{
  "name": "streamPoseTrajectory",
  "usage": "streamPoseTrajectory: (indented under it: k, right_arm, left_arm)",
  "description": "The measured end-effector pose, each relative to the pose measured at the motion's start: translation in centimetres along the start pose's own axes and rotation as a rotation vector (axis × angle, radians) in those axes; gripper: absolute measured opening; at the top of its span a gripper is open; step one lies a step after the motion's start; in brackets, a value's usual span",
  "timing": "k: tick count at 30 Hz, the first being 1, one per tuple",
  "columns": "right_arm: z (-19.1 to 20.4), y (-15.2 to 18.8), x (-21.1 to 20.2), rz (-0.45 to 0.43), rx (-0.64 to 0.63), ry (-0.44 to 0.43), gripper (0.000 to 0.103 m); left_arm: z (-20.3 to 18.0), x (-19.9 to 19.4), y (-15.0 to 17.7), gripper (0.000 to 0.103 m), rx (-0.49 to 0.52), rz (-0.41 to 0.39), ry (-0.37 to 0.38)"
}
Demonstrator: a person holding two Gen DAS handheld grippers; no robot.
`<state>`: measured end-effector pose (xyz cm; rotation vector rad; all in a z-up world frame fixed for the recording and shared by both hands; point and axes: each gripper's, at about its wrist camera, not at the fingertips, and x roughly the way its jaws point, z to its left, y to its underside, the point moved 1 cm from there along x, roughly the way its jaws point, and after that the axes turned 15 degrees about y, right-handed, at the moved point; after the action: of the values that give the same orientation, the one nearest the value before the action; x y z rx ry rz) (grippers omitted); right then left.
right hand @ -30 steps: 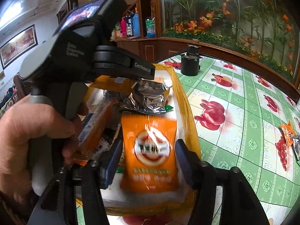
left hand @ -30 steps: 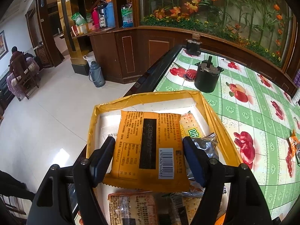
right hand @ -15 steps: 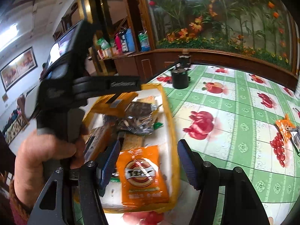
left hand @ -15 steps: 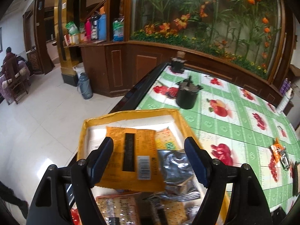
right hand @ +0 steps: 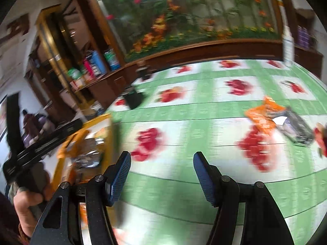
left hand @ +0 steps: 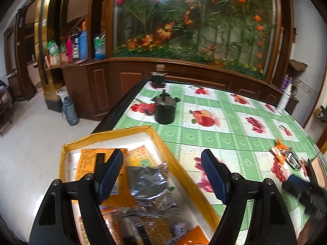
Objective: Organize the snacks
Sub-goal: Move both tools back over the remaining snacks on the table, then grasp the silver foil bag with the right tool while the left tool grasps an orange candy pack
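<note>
A yellow-rimmed box [left hand: 163, 145] at the table's left edge holds several snack packets, among them an orange one [left hand: 90, 161] and a silver one [left hand: 147, 177]. My left gripper [left hand: 162, 171] hangs open above the box's right rim with nothing between its pads. My right gripper [right hand: 161, 175] is open and empty over the green tablecloth, right of the box [right hand: 110, 134]. An orange packet [right hand: 263, 116] and a silver packet [right hand: 296, 128] lie loose on the cloth at the far right; they also show in the left wrist view, orange packet [left hand: 279, 153] and silver packet [left hand: 293, 159].
A black pot [left hand: 164, 110] and a second dark pot [left hand: 157, 79] stand on the table beyond the box. A white bottle [left hand: 285, 100] stands at the far right edge. The hand holding the left gripper [right hand: 26, 200] is at the left of the right wrist view.
Both grippers have swung right, away from the box. The right one left the orange packet in the box and now hangs over bare cloth, nearer the loose packets. The left one rose slightly.
</note>
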<state>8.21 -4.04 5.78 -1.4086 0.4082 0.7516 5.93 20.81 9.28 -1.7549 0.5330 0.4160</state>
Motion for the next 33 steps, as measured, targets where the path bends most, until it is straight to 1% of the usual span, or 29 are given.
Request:
streamPoseTrajectory:
  k: [3,5,6,7,9,10,12,14,16,20,22,27,28,29,30,31,32,33]
  right_arm:
    - [-4.4,-1.4,0.1,-0.008,0.02,0.103,0.068]
    - [-8.0,-2.9,0.7,-0.005,0.046,0.191,0.068]
    - [-10.1,-3.8,1.2,0.0,0.062,0.234,0.07]
    - [-11.4,-4.2,1.7,0.01,0.068,0.26,0.074]
    - [-14.5,-5.3,3.0,0.038,0.092,0.337,0.074]
    - [-16.0,-5.7,3.9,0.06,0.114,0.362,0.074]
    - [-18.6,-6.3,5.4,0.105,0.173,0.359,0.074]
    - [-19.6,-6.4,6.2,0.124,0.186,0.366,0.074]
    - [-19.8,-6.2,7.3,0.154,0.163,0.372,0.074]
    - [-19.3,-5.3,7.2,0.185,0.132,0.271,0.074]
    - [-18.3,-5.0,7.1,0.18,0.088,0.264,0.075]
    - [-15.0,-3.6,7.4,0.174,-0.054,0.296,0.079]
    - [-14.2,-3.2,7.6,0.169,-0.094,0.338,0.079]
    - [-14.0,-2.9,7.6,0.162,-0.105,0.378,0.079]
    - [-13.8,-2.6,7.8,0.166,-0.111,0.418,0.076]
    - [-13.7,-2.6,7.6,0.155,-0.101,0.41,0.066]
    - [-13.7,-2.5,7.3,0.162,-0.078,0.404,0.064]
    - [-14.0,-2.4,7.0,0.171,-0.051,0.425,0.063]
  left_arm:
    - [-1.6,0.2,0.2,0.078,0.047,0.005,0.022]
    - [-2.5,0.3,0.3,0.078,0.069,0.007,0.035]
    - [-3.0,0.4,0.4,0.078,0.08,0.01,0.052]
    - [-3.3,0.4,0.5,0.078,0.085,0.012,0.063]
    - [-3.9,0.5,0.6,0.078,0.094,0.018,0.085]
    - [-4.2,0.5,0.7,0.078,0.099,0.021,0.09]
    - [-4.6,0.5,0.9,0.078,0.113,0.025,0.092]
    - [-5.1,0.6,1.0,0.078,0.127,0.029,0.095]
    - [-5.3,0.7,1.1,0.078,0.132,0.035,0.1]
    - [-5.8,0.8,1.3,0.078,0.144,0.044,0.109]
    - [-6.0,0.8,1.4,0.078,0.149,0.046,0.116]
    - [-6.3,0.9,1.5,0.078,0.14,0.06,0.153]
    - [-6.4,1.0,1.6,0.078,0.142,0.064,0.158]
    - [-6.6,1.1,1.7,0.078,0.145,0.07,0.165]
    - [-6.8,1.2,1.8,0.078,0.148,0.074,0.175]
    - [-7.1,1.3,1.8,0.078,0.149,0.081,0.19]
    - [-7.4,1.4,1.9,0.078,0.148,0.089,0.206]
    - [-7.7,1.4,2.0,0.078,0.145,0.097,0.221]
